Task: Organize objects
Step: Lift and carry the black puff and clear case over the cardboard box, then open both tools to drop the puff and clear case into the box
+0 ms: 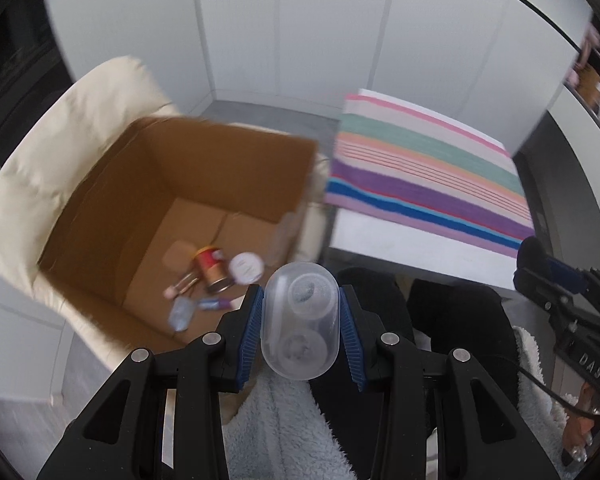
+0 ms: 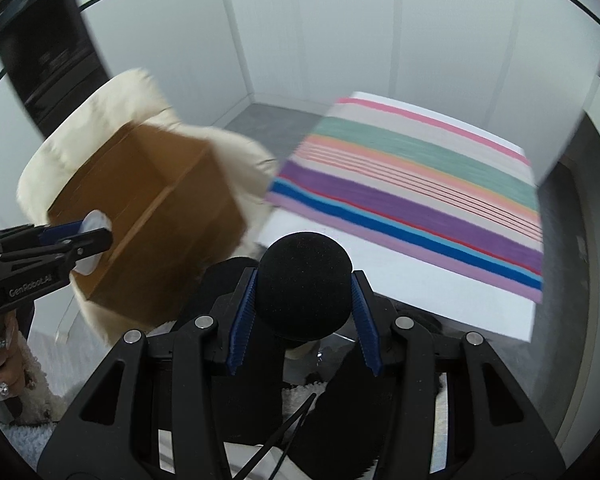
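Observation:
My left gripper (image 1: 301,322) is shut on a clear plastic case (image 1: 300,320) with two round wells, held just off the near right corner of an open cardboard box (image 1: 204,184). Inside the box lie a red and gold can (image 1: 211,270), a white round lid (image 1: 246,267) and several small tubes. My right gripper (image 2: 304,296) is shut on a black foam ball (image 2: 304,284), to the right of the box (image 2: 156,216). The left gripper (image 2: 76,240) with the clear case (image 2: 94,240) appears at the left edge of the right wrist view.
The box rests on a cream cushioned chair (image 1: 40,184). A striped multicolour cloth (image 1: 428,176) covers a white table (image 1: 412,256) to the right. Dark trouser legs (image 1: 452,320) and a pale fleece garment (image 1: 276,424) lie below the grippers. White wall panels stand behind.

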Available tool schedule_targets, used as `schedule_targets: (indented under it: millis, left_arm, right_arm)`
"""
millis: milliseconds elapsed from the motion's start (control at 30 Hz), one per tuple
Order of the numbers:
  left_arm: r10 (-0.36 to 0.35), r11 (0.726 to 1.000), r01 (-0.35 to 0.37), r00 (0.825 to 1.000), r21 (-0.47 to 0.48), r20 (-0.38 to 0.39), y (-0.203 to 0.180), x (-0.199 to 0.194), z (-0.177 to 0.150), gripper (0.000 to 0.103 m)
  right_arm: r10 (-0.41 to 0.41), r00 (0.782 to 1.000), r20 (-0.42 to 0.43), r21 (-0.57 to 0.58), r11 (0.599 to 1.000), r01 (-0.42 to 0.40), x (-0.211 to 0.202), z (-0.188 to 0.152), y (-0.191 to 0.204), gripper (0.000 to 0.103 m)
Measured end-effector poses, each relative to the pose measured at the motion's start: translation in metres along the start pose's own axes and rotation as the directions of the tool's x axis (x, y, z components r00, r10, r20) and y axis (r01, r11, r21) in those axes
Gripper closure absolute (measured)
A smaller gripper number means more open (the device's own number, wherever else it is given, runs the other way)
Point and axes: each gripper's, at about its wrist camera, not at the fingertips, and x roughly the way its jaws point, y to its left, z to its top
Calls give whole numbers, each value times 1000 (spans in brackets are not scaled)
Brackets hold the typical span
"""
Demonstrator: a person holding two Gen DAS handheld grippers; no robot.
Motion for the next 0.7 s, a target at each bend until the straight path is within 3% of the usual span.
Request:
schedule_targets:
  millis: [233,400,500,700]
  left_arm:
    - [33,995,-33,999,-99,0,41,-8,-7,64]
    - [59,990,-52,997,-135,52,62,-6,16,64]
    - [124,981,-108,989,-162,87,79,5,41,64]
    - [172,960,-159,984,-229,38,115,38,66,64]
  right_arm:
    - [66,997,-28,-111,991,-69,18,9,53,55]
    - [85,996,-15,-197,977,-86,32,32,92,55]
    - [96,995,-7,-252,963,-95,47,49,119,55]
    - [109,994,-14,-338,935,-107,83,81,168,55]
